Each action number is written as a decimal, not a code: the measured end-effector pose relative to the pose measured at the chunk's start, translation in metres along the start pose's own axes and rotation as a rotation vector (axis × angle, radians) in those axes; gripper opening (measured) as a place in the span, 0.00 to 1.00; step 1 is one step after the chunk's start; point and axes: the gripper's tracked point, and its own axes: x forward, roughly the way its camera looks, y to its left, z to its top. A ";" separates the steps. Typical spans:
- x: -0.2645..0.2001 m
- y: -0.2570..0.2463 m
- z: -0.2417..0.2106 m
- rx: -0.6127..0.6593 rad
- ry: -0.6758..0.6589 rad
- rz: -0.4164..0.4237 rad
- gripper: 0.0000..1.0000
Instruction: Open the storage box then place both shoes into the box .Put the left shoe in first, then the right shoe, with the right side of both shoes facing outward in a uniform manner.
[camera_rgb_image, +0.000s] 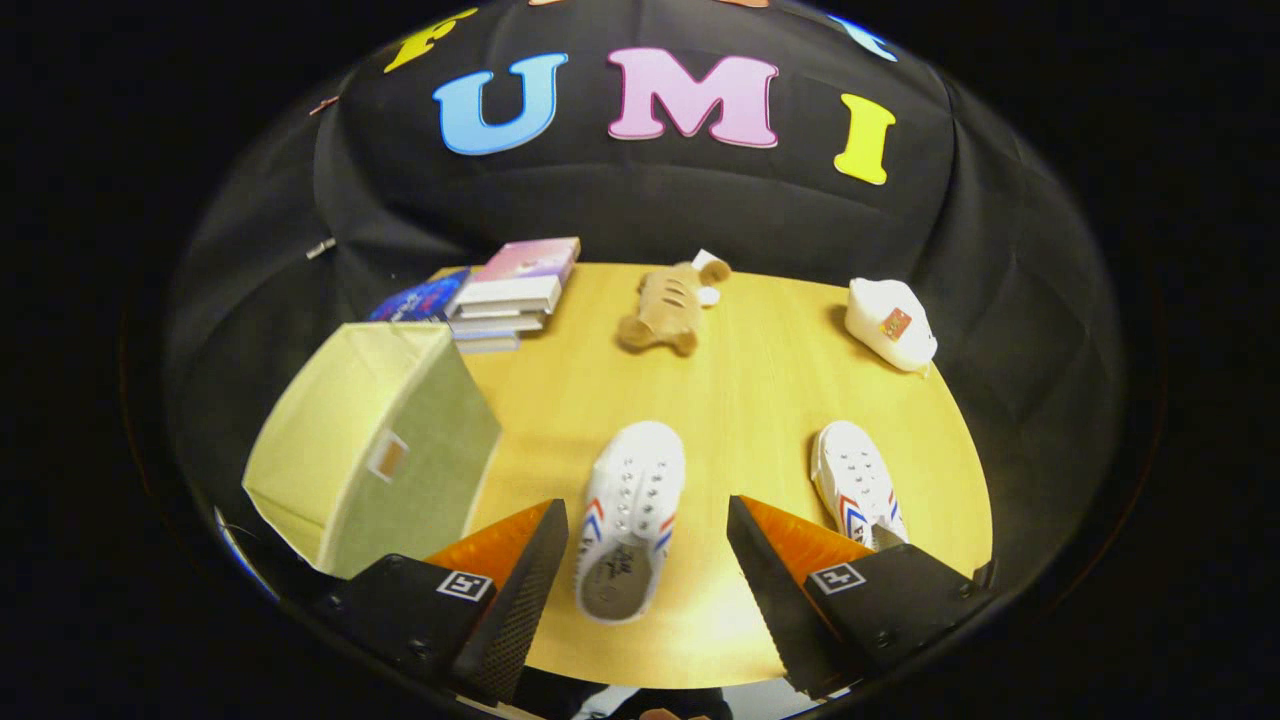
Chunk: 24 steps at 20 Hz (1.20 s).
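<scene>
Gripper (640, 580) spread wide, holding nothing; heel of white canvas left shoe (632, 518) between fingers. Matching right shoe (858, 483) beside right finger. Pale green fabric storage box (375, 447) closed, left of fingers, on round wooden table (760, 390).

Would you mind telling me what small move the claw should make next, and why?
Probably swing the open claw toward the storage box beside it: the box looks closed, both shoes lie on the table, and nothing is gripped.
</scene>
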 end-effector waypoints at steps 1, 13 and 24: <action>0.008 -0.007 -0.012 -0.015 0.028 -0.010 0.98; 0.083 -0.021 -0.078 -0.089 0.228 0.020 0.96; 0.090 0.006 -0.078 0.151 0.266 0.078 0.09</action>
